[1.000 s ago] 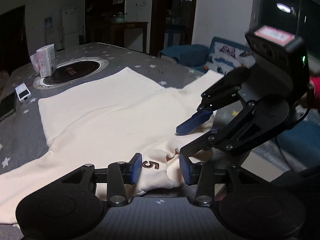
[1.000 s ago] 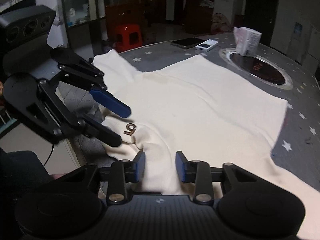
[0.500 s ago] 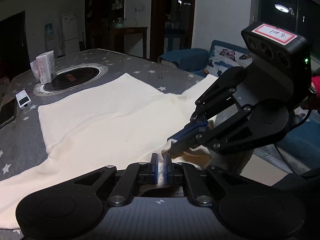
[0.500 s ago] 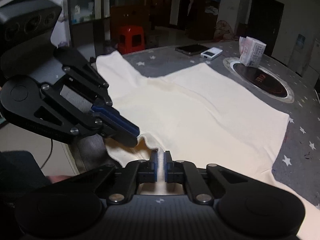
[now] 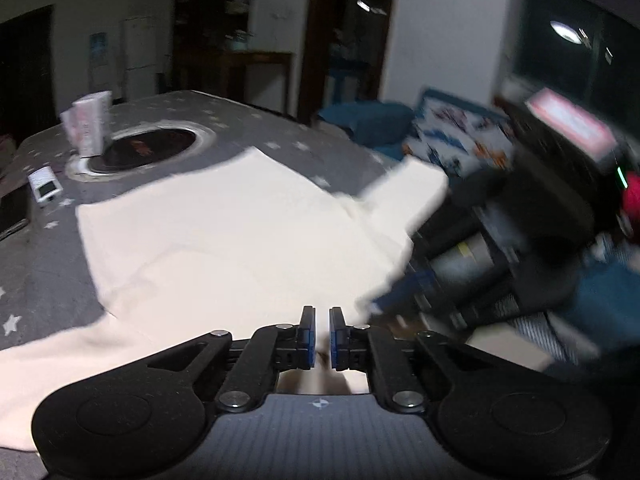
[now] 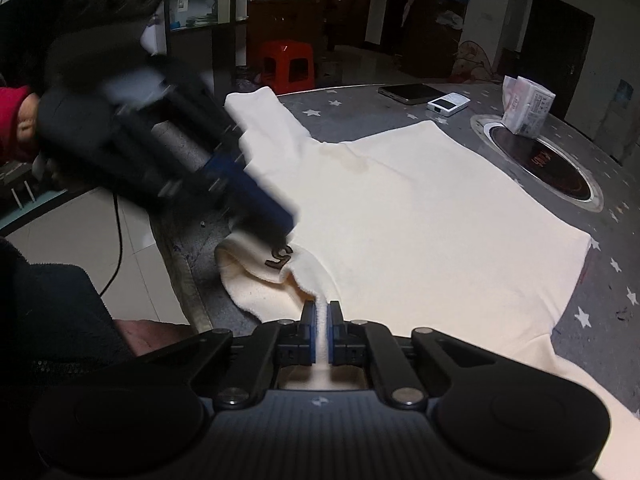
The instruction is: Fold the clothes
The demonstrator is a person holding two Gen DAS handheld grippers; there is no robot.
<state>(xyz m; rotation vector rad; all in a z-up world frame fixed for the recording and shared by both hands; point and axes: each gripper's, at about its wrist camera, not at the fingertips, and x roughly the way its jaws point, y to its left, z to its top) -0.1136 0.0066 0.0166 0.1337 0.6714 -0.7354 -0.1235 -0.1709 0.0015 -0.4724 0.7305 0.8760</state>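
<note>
A cream garment [image 5: 224,240] lies spread flat on a grey star-printed table [image 5: 48,264]. Its neck edge, with a brown "5" label [image 6: 280,258], lies at the near table edge. My left gripper [image 5: 322,332] is shut on a pinch of the cream cloth by the neck. From the right wrist it shows blurred, its blue fingertips [image 6: 272,208] just above the label. My right gripper [image 6: 320,320] is shut on a raised ridge of the garment [image 6: 420,220] right beside the collar. From the left wrist it is a blur at the right [image 5: 384,300].
A round hob [image 6: 540,164] is sunk into the table beyond the garment, with a tissue pack [image 6: 528,106] beside it. A phone [image 6: 412,93] and a small white device [image 6: 448,103] lie at the far edge. A red stool [image 6: 286,64] stands on the floor.
Both grippers were open astride the collar a second ago and have since shut on the cloth. The pinched cloth now stands in a small ridge, and both views are blurred by motion.
</note>
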